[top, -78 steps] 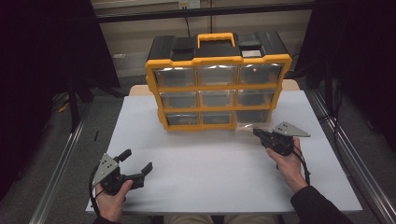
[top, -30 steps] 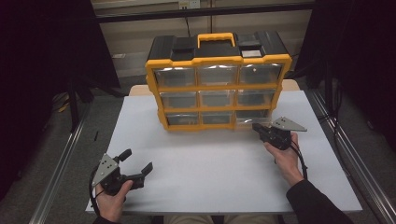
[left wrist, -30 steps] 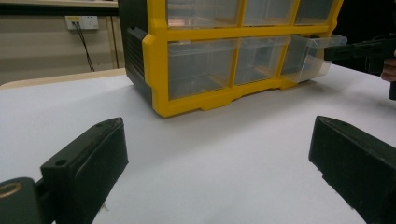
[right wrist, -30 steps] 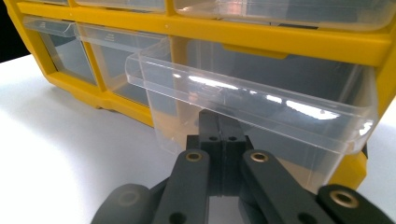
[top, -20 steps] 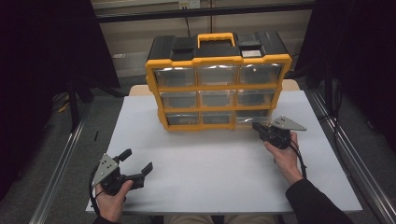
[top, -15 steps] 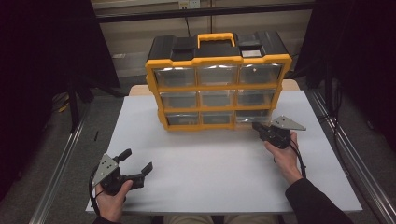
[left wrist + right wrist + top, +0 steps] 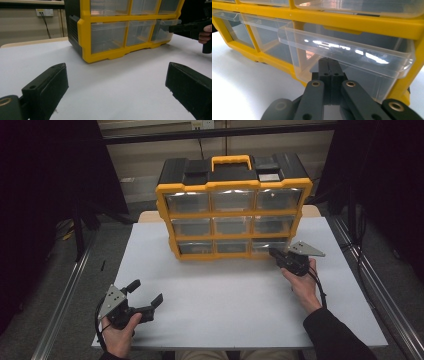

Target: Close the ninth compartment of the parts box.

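Note:
A yellow and black drawer organizer (image 7: pixel 234 215) stands upright at the back of the white table (image 7: pixel 225 295), with three rows of clear drawers. Its bottom right drawer (image 7: pixel 267 246) (image 7: pixel 347 55) sticks out a little from the frame. My right gripper (image 7: pixel 273 253) (image 7: pixel 328 61) is shut, jaws pressed together, and its tips touch the front of that drawer just under the lip. My left gripper (image 7: pixel 146 292) (image 7: pixel 117 82) rests open near the table's front left, with nothing between its jaws. The left gripper view shows the organizer (image 7: pixel 112 37) ahead and the right gripper (image 7: pixel 175 28) at the drawer (image 7: pixel 163 30).
The table's edges drop to a grey floor (image 7: pixel 60 285) with metal rails (image 7: pixel 372 280) on both sides. Black curtains (image 7: pixel 45 180) hang at left and right. A beige wall (image 7: pixel 30 25) with a socket (image 7: pixel 45 12) stands behind the organizer.
My right gripper has moved forward and slightly left, from the open table up to the bottom right drawer. The left gripper has stayed still and open.

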Tool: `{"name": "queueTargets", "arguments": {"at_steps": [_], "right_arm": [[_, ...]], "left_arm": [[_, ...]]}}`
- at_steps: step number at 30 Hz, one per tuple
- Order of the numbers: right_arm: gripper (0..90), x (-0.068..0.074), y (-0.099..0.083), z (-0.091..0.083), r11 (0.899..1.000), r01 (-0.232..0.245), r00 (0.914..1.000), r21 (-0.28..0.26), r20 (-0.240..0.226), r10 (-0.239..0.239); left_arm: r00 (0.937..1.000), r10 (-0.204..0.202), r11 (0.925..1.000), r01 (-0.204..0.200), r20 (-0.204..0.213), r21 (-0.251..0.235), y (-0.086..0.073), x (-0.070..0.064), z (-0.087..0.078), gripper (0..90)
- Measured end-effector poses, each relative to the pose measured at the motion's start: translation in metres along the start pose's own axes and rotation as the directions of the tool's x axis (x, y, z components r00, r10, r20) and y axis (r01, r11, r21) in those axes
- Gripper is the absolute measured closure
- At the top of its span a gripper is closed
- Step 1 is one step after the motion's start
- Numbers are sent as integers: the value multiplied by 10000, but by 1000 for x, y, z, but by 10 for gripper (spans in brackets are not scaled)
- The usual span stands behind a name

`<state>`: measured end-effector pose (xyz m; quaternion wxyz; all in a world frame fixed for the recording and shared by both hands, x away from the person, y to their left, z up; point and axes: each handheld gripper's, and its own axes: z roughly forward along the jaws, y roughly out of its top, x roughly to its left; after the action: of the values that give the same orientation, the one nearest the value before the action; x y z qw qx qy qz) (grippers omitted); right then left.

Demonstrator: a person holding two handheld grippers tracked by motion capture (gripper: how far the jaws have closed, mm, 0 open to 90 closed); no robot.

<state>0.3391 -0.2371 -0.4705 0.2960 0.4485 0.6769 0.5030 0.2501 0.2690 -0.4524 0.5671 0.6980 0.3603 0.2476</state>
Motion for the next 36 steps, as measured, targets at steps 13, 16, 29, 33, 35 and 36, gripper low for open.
{"name": "queueTargets", "arguments": {"at_steps": [13,16,29,33,35,36], "right_arm": [[900,0,0,3,10000,-58,10000,-35,50,58],[900,0,0,3,10000,-56,10000,-39,54,56],[900,0,0,4,10000,-80,9999,-49,61,81],[900,0,0,5,9999,-92,9999,-61,98,93],[900,0,0,6,10000,-89,9999,-35,106,89],[900,0,-1,7,10000,-91,9999,-22,85,91]], "left_arm": [[10000,-58,10000,58,55,-20,0,0,1,42],[10000,-17,10000,17,10,-9,0,0,0,43],[10000,-63,10000,63,33,-20,0,0,1,43],[10000,-82,10000,82,30,-39,0,-1,1,43],[10000,-33,10000,33,10,-18,0,0,0,43],[10000,-51,10000,51,10,-27,0,0,0,43]]}}
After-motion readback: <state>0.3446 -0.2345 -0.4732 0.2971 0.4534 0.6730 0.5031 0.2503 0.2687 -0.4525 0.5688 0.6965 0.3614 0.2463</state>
